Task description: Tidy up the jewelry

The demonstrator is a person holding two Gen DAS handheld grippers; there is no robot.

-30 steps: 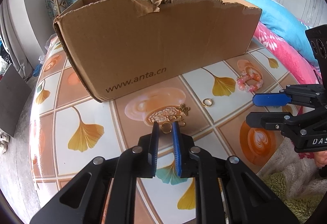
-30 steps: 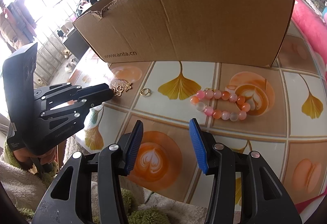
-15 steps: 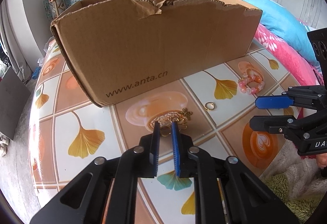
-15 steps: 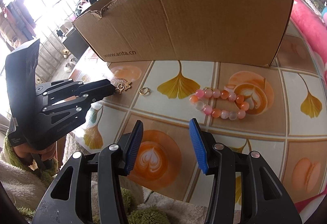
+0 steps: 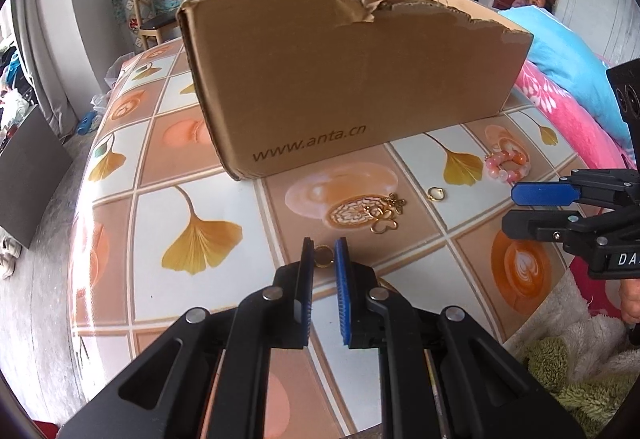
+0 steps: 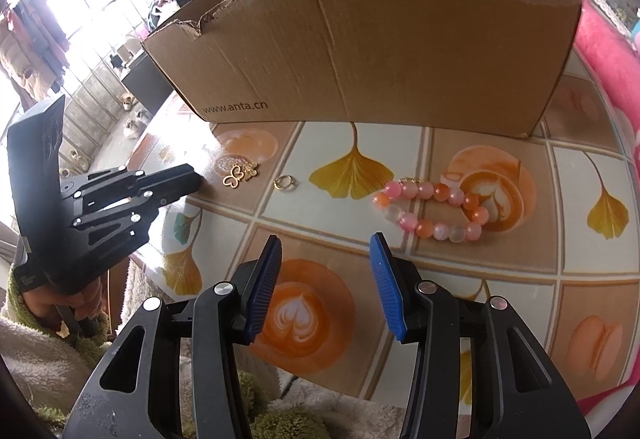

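Sitting between left gripper (image 5: pixel 323 253) jaws: gold ring (image 5: pixel 323 255).

We are seeing the box (image 6: pixel 360 51) standing at the table's (image 6: pixel 500 271) back; before it, left to right, are lying charms (image 6: pixel 239 175), ring (image 6: pixel 285 183), bracelet (image 6: pixel 432 211).

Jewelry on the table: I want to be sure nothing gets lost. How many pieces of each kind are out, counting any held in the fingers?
Gold rings: 2, the held ring in the fingers of the left gripper and the loose ring
Gold charms: 2, butterfly and flower, touching
Bead bracelet: 1
Total: 5
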